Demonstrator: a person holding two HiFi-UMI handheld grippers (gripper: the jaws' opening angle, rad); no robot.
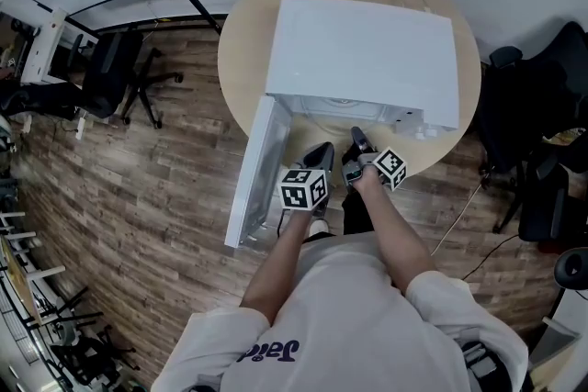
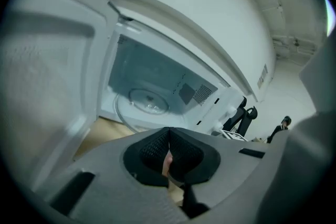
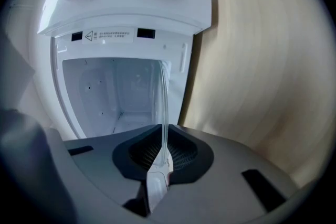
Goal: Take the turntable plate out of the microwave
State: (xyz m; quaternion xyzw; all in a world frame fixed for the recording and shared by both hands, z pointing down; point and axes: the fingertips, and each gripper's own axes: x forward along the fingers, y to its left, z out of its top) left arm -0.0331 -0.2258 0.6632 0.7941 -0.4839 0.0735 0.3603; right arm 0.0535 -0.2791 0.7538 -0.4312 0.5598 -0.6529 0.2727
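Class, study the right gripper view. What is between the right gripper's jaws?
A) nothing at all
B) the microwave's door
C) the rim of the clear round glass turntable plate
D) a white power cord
C: the clear round glass turntable plate runs edge-on between the right gripper's black ribbed pads, which close on its rim in front of the open white microwave.

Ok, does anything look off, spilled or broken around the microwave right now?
Nothing stands out. The microwave sits on the table with its door open, and the turntable plate looks whole, its rim pinched in the right gripper. No spill or crack shows.
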